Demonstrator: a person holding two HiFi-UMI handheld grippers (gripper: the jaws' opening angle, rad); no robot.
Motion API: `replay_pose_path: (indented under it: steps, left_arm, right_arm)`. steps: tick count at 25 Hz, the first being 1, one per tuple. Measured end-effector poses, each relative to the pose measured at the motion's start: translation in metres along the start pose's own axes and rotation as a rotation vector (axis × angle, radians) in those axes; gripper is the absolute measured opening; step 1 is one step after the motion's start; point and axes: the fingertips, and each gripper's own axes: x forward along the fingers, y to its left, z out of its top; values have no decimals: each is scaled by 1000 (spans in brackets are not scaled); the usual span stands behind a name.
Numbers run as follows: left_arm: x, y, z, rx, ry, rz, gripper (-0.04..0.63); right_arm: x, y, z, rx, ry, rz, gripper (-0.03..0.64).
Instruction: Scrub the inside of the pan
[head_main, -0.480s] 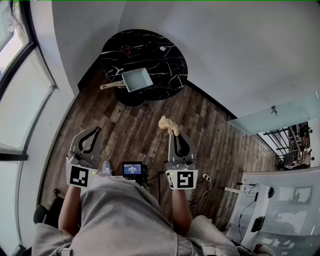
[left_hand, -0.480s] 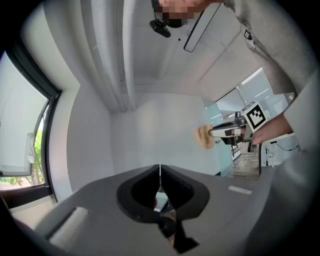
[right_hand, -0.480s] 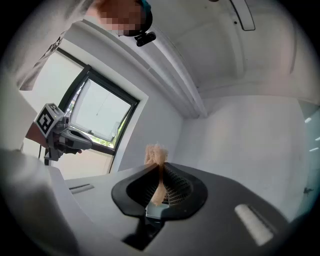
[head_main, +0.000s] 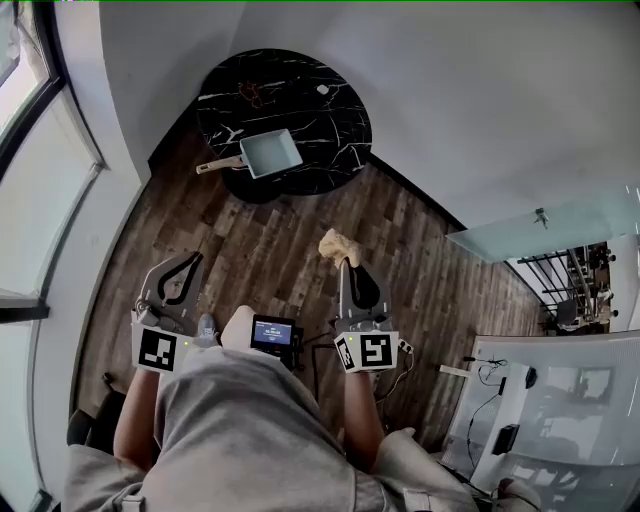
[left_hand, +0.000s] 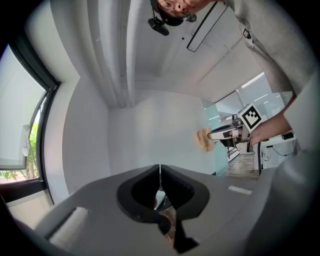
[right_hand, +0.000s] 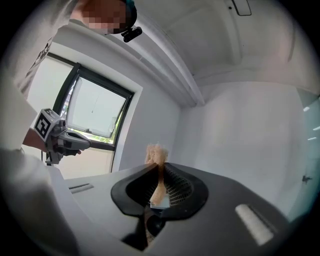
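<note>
pan (head_main: 270, 152): near table (head_main: 330, 120) front edge | floor (head_main: 265, 240): between table, right tool (head_main: 343, 265) | sponge (head_main: 335, 244): clamped

A person in a loose grey short-sleeved top (head_main: 250, 430); at 11 o'clock from the torso the grey left hand-held gripper (head_main: 190, 257), at 1 o'clock the right hand-held gripper (head_main: 345, 265), each black-lined and bearing a white cube (head_main: 160, 350) with black square markers

pan (head_main: 271, 153) on round black marble table (head_main: 325, 130)
</note>
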Motion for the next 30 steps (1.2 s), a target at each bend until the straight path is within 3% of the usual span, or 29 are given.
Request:
replay_pose_path:
  steps: [6, 13, 18, 24, 27, 30]
  left_arm:
    - [33, 1, -8, -20, 23, -35, 5]
    - [79, 19, -23, 38, 48, -87, 5]
    - [133, 42, -42, 41, 73, -152, 6]
    - [209, 67, -66, 101, 134, -249, 11]
    - [249, 78, -91, 136, 184, -285, 63]
    - [282, 88, -123, 177, 254, -302, 78]
  right_arm:
    - [12, -34, -15, -31, 52, -73, 49]
    - [69, -73, -53, 31, 108, -96, 48]
    - [147, -89, -84, 17, 171, -31, 49]
    - [262, -119, -124, -49, 240, 38, 49]
    - [317, -137, -161, -76, 290, 48, 49]
    - [370, -149, -224, -130, 428, 65, 49]
